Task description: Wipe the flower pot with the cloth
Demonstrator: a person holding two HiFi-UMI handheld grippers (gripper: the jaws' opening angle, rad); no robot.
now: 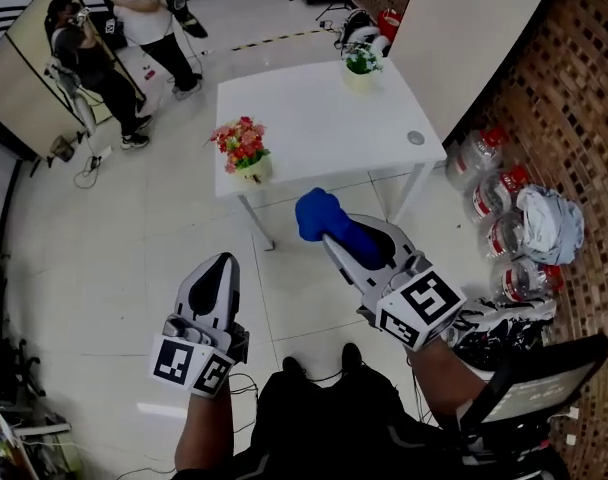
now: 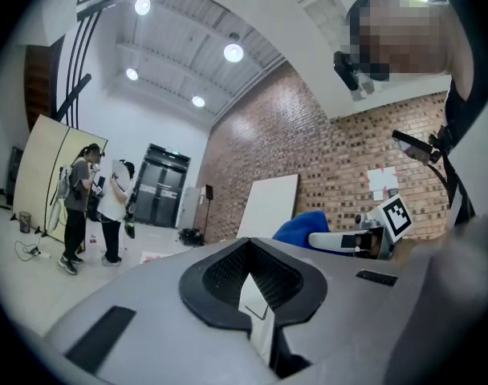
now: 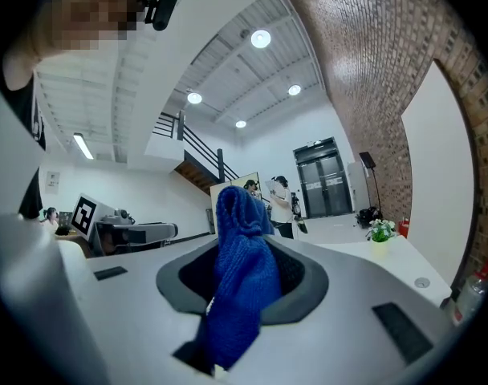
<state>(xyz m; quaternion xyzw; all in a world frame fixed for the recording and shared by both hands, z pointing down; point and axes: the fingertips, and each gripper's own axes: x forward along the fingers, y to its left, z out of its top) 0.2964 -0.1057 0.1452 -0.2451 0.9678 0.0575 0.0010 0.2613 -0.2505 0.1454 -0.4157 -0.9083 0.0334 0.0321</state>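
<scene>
A blue knitted cloth [image 1: 318, 214] sticks out of my right gripper [image 1: 331, 232], which is shut on it and held in the air short of the white table [image 1: 324, 118]. The right gripper view shows the cloth [image 3: 240, 271] bunched between the jaws. A cream flower pot [image 1: 253, 172] with pink and red flowers stands at the table's near left corner. Another pot with white flowers [image 1: 361, 66] stands at the far edge. My left gripper [image 1: 221, 266] hangs lower left over the floor, jaws together with nothing in them. The left gripper view shows the cloth [image 2: 302, 225] off to the right.
A small round disc [image 1: 415, 138] lies near the table's right edge. Large water bottles [image 1: 492, 200] and a bundle of cloth [image 1: 549, 220] line the brick wall at right. Two people [image 1: 134, 28] stand far left by a leaning board [image 1: 29, 68]. A white panel [image 1: 464, 28] leans behind the table.
</scene>
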